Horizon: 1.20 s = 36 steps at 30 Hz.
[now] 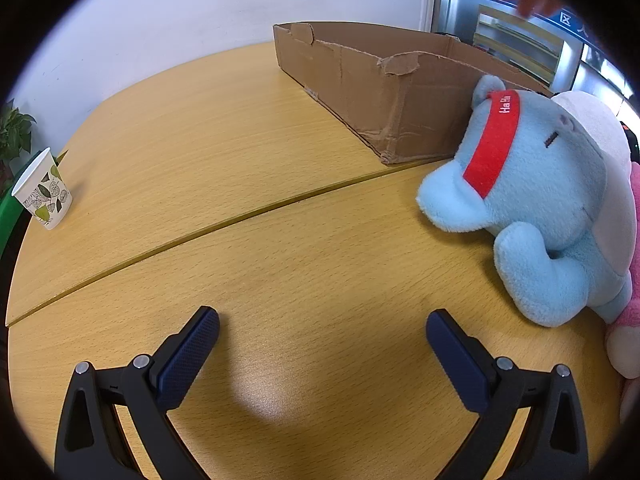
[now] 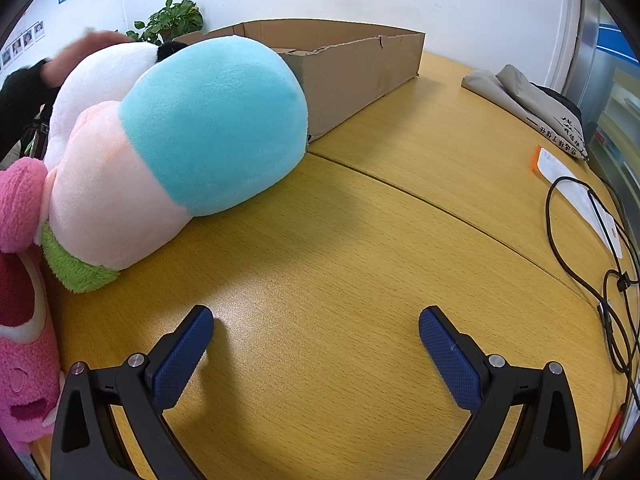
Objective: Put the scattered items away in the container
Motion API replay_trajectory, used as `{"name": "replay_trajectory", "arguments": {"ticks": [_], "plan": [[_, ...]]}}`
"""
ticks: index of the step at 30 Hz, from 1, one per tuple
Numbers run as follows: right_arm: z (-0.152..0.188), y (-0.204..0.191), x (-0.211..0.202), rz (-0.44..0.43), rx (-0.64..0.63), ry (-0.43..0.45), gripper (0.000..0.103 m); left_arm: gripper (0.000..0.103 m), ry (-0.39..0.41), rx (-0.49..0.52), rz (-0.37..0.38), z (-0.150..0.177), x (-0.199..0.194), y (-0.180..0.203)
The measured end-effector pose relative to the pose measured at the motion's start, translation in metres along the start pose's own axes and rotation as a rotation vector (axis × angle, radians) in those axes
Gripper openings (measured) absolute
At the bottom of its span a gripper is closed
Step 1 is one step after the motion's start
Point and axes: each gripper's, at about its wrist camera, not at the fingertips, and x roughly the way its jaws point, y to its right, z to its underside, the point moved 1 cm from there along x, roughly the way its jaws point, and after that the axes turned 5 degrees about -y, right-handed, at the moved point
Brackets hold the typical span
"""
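Left fingers (image 1: 456, 356): spread wide on the left gripper (image 1: 322, 322), empty, over bare tabletop (image 1: 280, 240).
Blue plush elephant (image 1: 532, 200): ahead and right of the left fingers, apart from them, head touching the cardboard box (image 1: 360, 92) corner.
Right fingers (image 2: 180, 360): spread wide on the right gripper (image 2: 316, 320), empty.
Pastel plush (image 2: 180, 132): ahead-left of the right fingers, lying against the box.
Pink plush (image 2: 20, 300): at the tabletop's left edge, just beside the left finger.
Paper cup (image 1: 42, 192): far left edge.
Cable (image 2: 580, 248): right edge.
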Motion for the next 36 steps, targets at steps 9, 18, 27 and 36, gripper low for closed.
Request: {"name": "replay_trajectory", "arguments": {"ticks": [9, 18, 27, 36], "plan": [[0.000, 0.000, 0.000, -0.001, 0.000, 0.000, 0.103, 0.103, 0.000, 0.000, 0.000, 0.000, 0.000, 0.000], [-0.004, -0.002, 0.002, -0.011, -0.023, 0.001, 0.103, 0.103, 0.000, 0.000, 0.000, 0.000, 0.000, 0.000], [-0.004, -0.004, 0.001, 0.015, 0.020, -0.001, 0.103, 0.103, 0.000, -0.058, -0.036, -0.001, 0.002, 0.001], [0.011, -0.011, -0.015, 0.117, 0.086, 0.012, 0.103, 0.102, 0.137, -0.182, -0.193, 0.038, -0.067, 0.035]]}}
